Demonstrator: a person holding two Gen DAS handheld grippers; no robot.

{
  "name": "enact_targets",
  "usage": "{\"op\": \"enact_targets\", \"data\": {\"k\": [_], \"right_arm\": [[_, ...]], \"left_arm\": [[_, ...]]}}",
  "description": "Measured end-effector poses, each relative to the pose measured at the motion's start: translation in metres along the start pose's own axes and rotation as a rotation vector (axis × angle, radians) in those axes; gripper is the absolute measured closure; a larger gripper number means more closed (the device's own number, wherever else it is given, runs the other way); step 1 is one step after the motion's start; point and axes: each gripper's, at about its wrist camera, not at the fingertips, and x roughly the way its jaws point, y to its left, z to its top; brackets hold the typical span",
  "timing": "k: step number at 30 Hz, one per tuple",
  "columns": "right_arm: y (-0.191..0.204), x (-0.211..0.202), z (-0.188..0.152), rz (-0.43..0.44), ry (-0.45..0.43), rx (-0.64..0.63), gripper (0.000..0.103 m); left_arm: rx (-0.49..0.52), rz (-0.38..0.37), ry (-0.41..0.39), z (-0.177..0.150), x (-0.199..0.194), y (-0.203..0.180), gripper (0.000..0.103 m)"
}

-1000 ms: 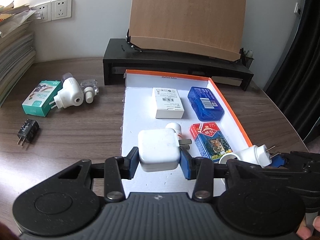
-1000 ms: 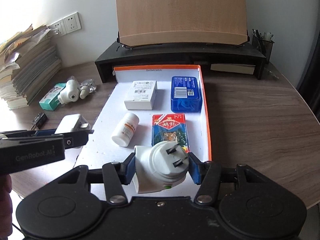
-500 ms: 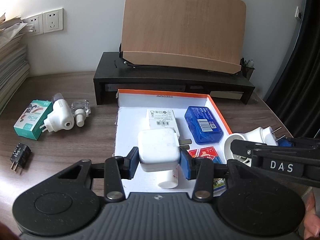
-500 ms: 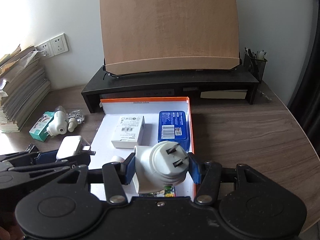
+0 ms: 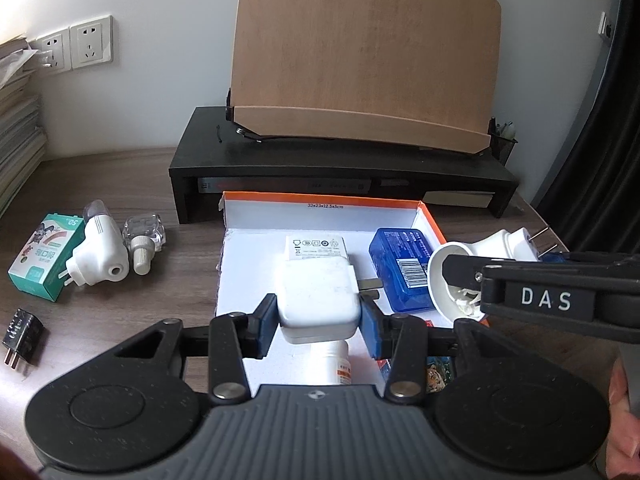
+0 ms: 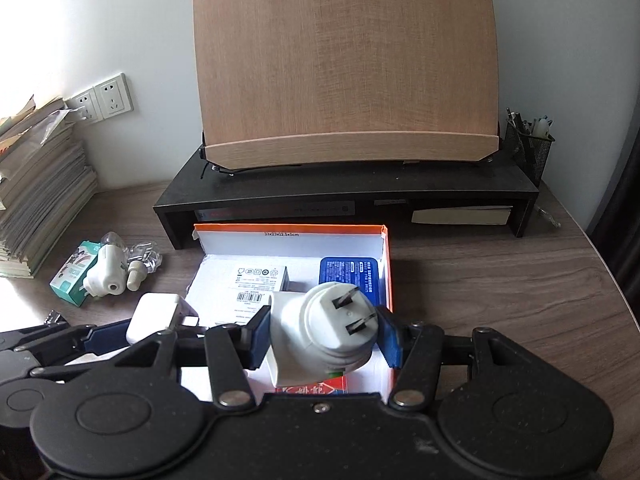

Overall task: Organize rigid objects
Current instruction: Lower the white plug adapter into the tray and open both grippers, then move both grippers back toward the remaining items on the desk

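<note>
Our left gripper clamped on square charger, prongs rightward, right gripper clamping round plug, prongs up, both now lifted higher above the tray.

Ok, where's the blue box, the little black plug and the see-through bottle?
blue box (image 5: 402,264), left wrist view, on its lid near the barcode.
little black plug (image 5: 22,330), left wrist view, on its body.
see-through bottle (image 5: 143,232), left wrist view, on its clear body.
</note>
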Motion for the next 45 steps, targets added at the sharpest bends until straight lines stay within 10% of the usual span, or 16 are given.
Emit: {"op": "enact_targets", "data": {"k": [21,24,45], "right_arm": [[-0.002,0.066,0.035,0.057,0.05,-0.015,0.036],[-0.003,0.064,0.042,0.063,0.0,-0.01,0.023],[-0.025,0.013,0.03,0.021,-0.075,0.044,0.02]], "left_arm": [[0.012,-0.039,0.071,0.007,0.046,-0.009,0.059],[0.014,-0.042,0.08,0.008,0.051,-0.011,0.059],[-0.019,-0.099,0.012,0.014,0.028,-0.014,0.048]]}}
